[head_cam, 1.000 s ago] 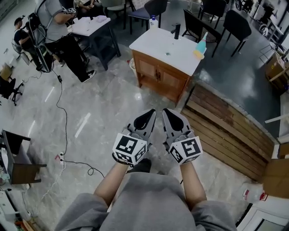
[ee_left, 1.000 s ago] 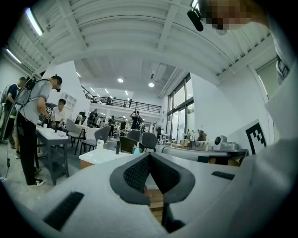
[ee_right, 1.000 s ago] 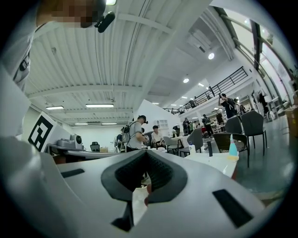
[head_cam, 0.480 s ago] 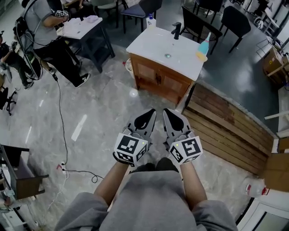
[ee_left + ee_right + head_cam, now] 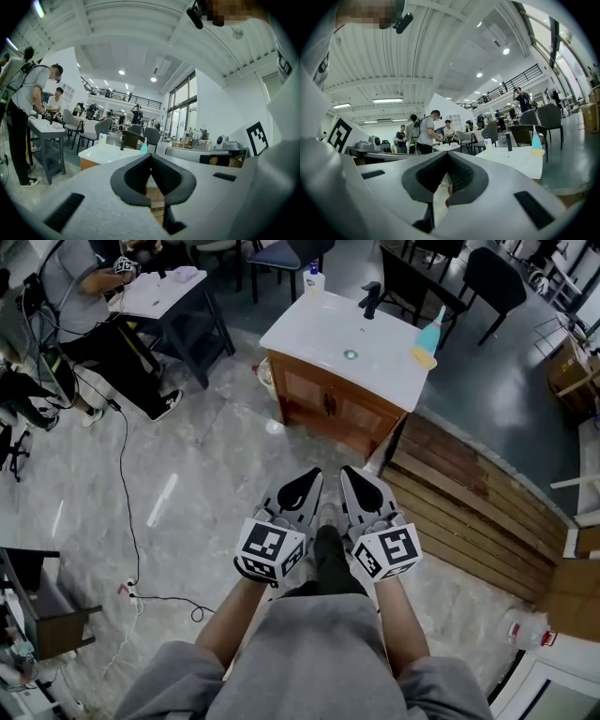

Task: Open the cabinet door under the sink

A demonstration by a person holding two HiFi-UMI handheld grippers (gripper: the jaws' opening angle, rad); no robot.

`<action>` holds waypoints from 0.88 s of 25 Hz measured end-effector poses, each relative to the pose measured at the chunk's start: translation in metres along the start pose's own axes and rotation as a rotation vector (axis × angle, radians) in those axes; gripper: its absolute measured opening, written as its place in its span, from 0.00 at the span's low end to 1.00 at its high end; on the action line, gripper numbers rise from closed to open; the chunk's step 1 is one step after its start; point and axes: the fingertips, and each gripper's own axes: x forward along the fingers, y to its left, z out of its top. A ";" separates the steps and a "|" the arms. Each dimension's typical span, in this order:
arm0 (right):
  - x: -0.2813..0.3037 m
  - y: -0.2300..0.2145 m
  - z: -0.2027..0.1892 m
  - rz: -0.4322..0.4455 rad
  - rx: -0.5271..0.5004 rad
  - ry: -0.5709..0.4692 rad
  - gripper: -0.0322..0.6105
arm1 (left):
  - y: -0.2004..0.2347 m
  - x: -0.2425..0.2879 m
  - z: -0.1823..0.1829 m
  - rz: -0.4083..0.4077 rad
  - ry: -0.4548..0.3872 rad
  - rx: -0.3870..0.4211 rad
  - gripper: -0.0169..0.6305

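In the head view a wooden cabinet (image 5: 330, 411) with two shut doors stands under a white sink top (image 5: 328, 334), some way ahead of me across the marble floor. My left gripper (image 5: 302, 486) and right gripper (image 5: 361, 486) are held side by side, level and pointing toward it, well short of the doors. Both are shut with nothing between their jaws. The left gripper view shows its closed tips (image 5: 150, 157) with the white sink top (image 5: 105, 152) beyond. From the right gripper (image 5: 447, 154), the sink top (image 5: 520, 157) appears to the right.
On the sink top are a black faucet (image 5: 371, 298), a turquoise bottle (image 5: 428, 334) and a white bottle (image 5: 315, 277). Wooden planks (image 5: 469, 512) lie right of the cabinet. A cable (image 5: 127, 512) crosses the floor at left. A person (image 5: 75, 296) stands by a table (image 5: 169, 292).
The cabinet has come closer and shifted slightly left in the head view as I walk toward it. Both grippers stay shut, side by side. My dark-trousered leg now shows between them.
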 end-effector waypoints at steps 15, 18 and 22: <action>0.102 -0.092 -0.012 -0.006 0.039 0.043 0.06 | 0.074 0.110 -0.011 0.011 0.054 -0.040 0.04; 0.122 -0.113 -0.016 -0.010 0.052 0.054 0.06 | 0.089 0.136 -0.017 0.013 0.073 -0.056 0.04; 0.145 -0.143 -0.024 -0.020 0.076 0.082 0.06 | 0.105 0.173 -0.026 0.010 0.106 -0.077 0.04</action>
